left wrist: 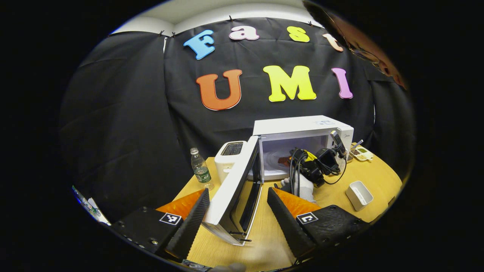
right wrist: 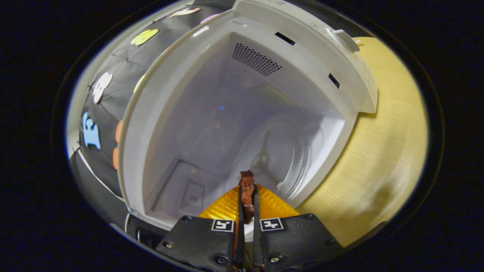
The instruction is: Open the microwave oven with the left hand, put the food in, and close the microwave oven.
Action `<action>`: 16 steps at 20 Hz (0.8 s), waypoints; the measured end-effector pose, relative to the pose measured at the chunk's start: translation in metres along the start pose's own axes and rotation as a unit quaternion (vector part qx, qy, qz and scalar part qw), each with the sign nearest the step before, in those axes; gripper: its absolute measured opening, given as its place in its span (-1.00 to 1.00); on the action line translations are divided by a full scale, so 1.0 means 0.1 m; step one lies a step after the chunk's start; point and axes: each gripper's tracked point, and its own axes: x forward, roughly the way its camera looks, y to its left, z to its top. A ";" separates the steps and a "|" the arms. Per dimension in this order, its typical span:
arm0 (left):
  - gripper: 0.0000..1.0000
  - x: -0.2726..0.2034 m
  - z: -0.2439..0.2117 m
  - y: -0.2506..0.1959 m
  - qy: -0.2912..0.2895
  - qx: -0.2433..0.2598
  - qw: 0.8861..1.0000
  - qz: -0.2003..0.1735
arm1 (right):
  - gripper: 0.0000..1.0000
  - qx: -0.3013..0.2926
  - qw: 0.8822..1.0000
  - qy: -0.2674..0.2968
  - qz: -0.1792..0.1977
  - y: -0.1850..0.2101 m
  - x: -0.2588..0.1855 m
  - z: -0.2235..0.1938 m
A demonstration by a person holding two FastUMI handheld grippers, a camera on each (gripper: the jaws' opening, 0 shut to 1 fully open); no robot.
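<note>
We saw white microwave oven (left wrist: 302,130) on far side of light wooden table (left wrist: 378,181), white door with dark window (left wrist: 236,192) swung open toward us. Left gripper (left wrist: 238,207) had fingers spread wide, door edge between them, contact unclear. Right gripper (right wrist: 246,204) was pinched narrow on reddish-brown strip of food (right wrist: 247,190), held at cavity mouth over round glass turntable (right wrist: 281,158). Clear plastic bottle (left wrist: 201,169) and white toaster (left wrist: 228,155) stood left of oven; small white rectangular container (left wrist: 359,194) near right.
</note>
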 end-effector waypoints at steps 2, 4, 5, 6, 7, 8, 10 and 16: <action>0.89 0.04 0.00 -0.01 0.001 0.003 1.000 0.003 | -0.84 -0.004 1.000 -0.003 -0.002 -0.08 0.09 -0.02; 0.89 0.06 0.00 -0.06 0.001 0.006 1.000 -0.002 | -0.80 -0.047 0.999 0.000 -0.005 -0.11 0.11 0.00; 0.89 0.07 0.01 -0.08 0.000 0.008 1.000 -0.004 | -0.39 -0.083 0.996 -0.007 -0.011 -0.13 0.11 0.06; 0.89 0.08 0.01 -0.10 0.000 0.008 1.000 -0.005 | -0.46 -0.107 0.994 -0.013 -0.009 -0.10 0.12 0.10; 0.89 0.09 0.00 -0.11 -0.002 0.009 1.000 -0.002 | -0.13 -0.120 0.993 -0.014 -0.010 -0.08 0.11 0.10; 0.89 0.11 0.00 -0.15 -0.002 0.009 1.000 -0.006 | 0.02 -0.122 0.992 -0.016 -0.008 -0.04 0.10 0.11; 0.89 0.12 -0.01 -0.20 0.000 0.012 1.000 -0.010 | 0.48 -0.159 0.987 -0.023 -0.014 -0.03 0.08 0.14; 0.89 0.10 0.01 -0.24 -0.008 0.016 1.000 -0.013 | 0.97 -0.242 0.970 -0.026 -0.012 -0.07 0.11 0.16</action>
